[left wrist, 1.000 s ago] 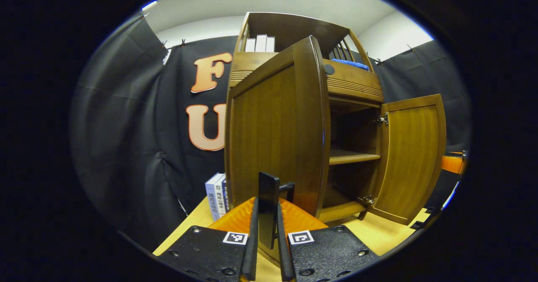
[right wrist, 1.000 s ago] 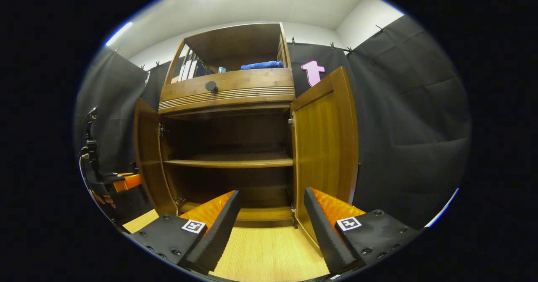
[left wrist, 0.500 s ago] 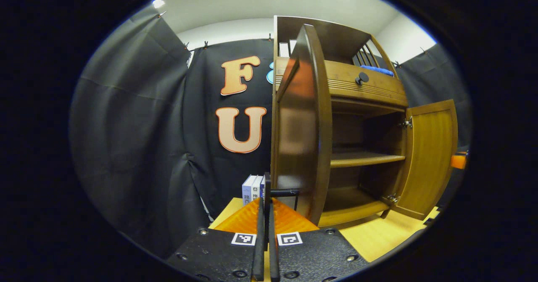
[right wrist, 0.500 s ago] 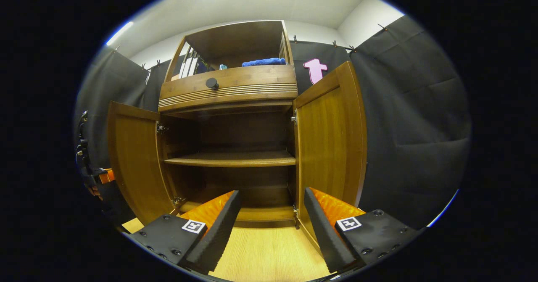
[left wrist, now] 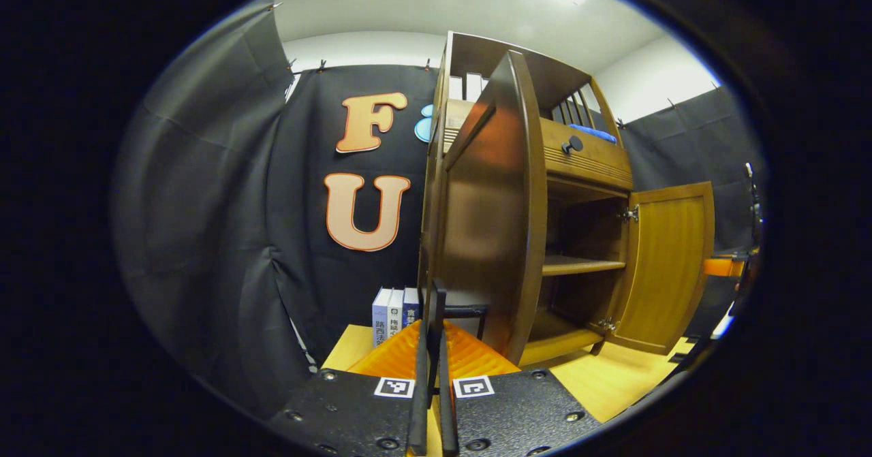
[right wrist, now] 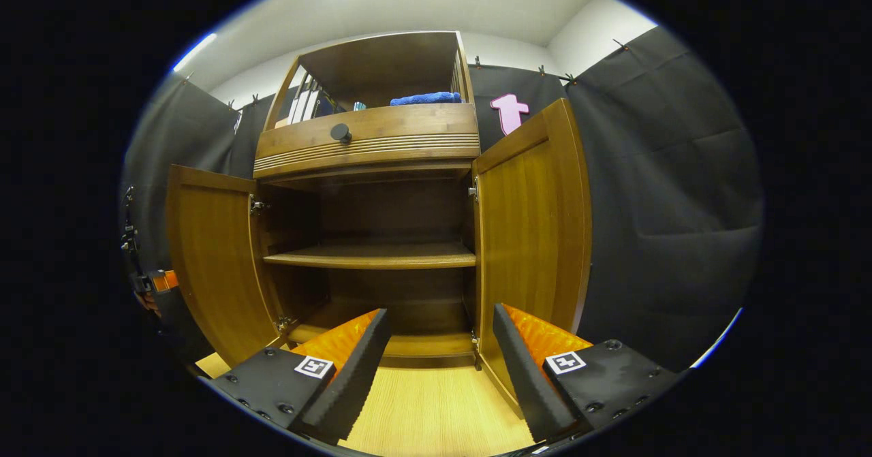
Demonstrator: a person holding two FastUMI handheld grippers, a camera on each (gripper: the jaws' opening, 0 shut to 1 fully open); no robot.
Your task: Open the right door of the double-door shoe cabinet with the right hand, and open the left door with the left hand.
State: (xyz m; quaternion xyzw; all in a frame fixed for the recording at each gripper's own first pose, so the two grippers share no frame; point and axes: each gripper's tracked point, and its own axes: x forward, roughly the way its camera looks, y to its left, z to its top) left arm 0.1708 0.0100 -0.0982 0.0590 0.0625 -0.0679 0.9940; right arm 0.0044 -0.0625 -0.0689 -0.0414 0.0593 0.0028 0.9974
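The wooden shoe cabinet (right wrist: 368, 140) stands with both doors swung out. In the left gripper view my left gripper (left wrist: 434, 338) is shut on the black handle (left wrist: 437, 302) of the left door (left wrist: 490, 205), which I see nearly edge-on. The right door (left wrist: 664, 266) hangs wide open beyond it. In the right gripper view my right gripper (right wrist: 441, 348) is open and holds nothing, facing the bare lower compartment between the left door (right wrist: 211, 259) and the right door (right wrist: 528, 239). The left gripper (right wrist: 153, 283) shows small behind the left door.
An inner shelf (right wrist: 371, 258) splits the cabinet. Above it is a drawer with a round knob (right wrist: 340, 132), and a top shelf with books (right wrist: 303, 106) and a blue cloth (right wrist: 426, 98). Several books (left wrist: 392, 314) stand left of the cabinet on the wooden top (right wrist: 436, 416).
The left door has swung farther outward with my left gripper holding its handle. The right gripper has stayed open in nearly the same place.
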